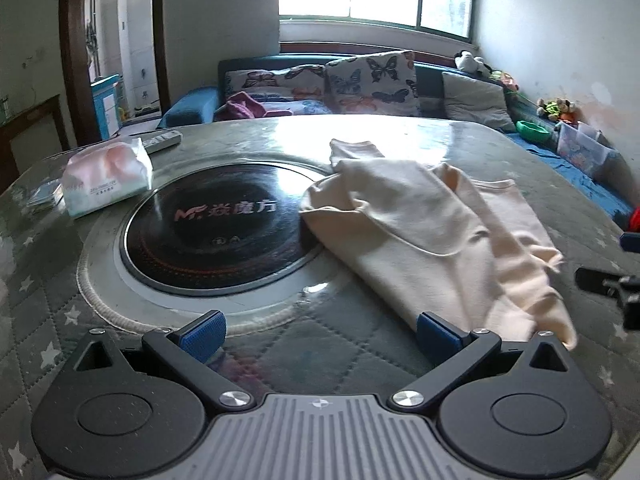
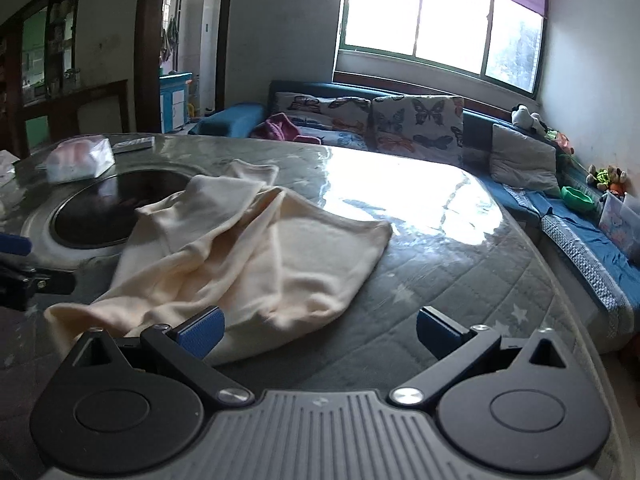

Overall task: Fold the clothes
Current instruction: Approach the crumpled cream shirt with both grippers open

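A cream garment point(image 1: 432, 236) lies crumpled on the round table, partly over the black cooktop disc point(image 1: 212, 232). My left gripper point(image 1: 320, 334) is open and empty at the near table edge; its right fingertip sits beside the garment's near corner. In the right wrist view the same garment point(image 2: 240, 248) spreads ahead and to the left. My right gripper point(image 2: 320, 332) is open and empty; its left fingertip sits at the garment's near hem. The right gripper shows at the right edge of the left wrist view point(image 1: 616, 284).
A tissue pack point(image 1: 106, 178) and a remote control point(image 1: 162, 141) lie at the table's far left. The quilted cover under glass point(image 2: 460, 280) tops the table. A blue sofa with butterfly cushions point(image 1: 372, 84) stands behind the table under the window.
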`<state>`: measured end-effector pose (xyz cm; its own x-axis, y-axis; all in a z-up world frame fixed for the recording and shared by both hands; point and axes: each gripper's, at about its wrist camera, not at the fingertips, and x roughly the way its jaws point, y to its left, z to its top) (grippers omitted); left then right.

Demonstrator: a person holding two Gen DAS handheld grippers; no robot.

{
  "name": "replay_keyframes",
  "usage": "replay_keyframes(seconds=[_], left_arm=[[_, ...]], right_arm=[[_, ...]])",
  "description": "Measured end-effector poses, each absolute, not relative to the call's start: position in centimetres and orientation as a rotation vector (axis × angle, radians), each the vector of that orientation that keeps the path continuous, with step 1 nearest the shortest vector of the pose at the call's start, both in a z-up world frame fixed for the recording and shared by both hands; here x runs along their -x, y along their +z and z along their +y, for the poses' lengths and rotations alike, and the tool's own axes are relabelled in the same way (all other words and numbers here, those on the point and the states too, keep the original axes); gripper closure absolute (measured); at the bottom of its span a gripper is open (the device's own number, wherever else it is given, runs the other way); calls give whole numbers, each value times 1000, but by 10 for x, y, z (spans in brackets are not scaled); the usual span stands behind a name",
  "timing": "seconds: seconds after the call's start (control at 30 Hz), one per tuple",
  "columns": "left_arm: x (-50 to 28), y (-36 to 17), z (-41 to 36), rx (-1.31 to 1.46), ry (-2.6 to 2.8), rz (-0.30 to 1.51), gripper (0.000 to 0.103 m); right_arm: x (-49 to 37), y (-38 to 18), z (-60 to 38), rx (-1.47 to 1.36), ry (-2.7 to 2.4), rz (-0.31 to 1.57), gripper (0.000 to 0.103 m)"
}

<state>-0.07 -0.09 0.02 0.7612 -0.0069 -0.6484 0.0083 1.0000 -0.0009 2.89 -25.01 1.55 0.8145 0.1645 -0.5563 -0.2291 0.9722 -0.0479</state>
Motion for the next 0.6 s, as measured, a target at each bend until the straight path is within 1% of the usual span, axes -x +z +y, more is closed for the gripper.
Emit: replay_keyframes(seconds=[0.1,0.3,0.6], left_arm=[[6,1,-8,-17,-6,695,0],[14,4,-21,-30,-11,697,0],[21,10,-28,-8,-49,713,0]], right_arm=[[-28,16,-255,64,215,584,0],[-13,9,-236,117,238,595,0],[14,10,-232,79,233,632,0]])
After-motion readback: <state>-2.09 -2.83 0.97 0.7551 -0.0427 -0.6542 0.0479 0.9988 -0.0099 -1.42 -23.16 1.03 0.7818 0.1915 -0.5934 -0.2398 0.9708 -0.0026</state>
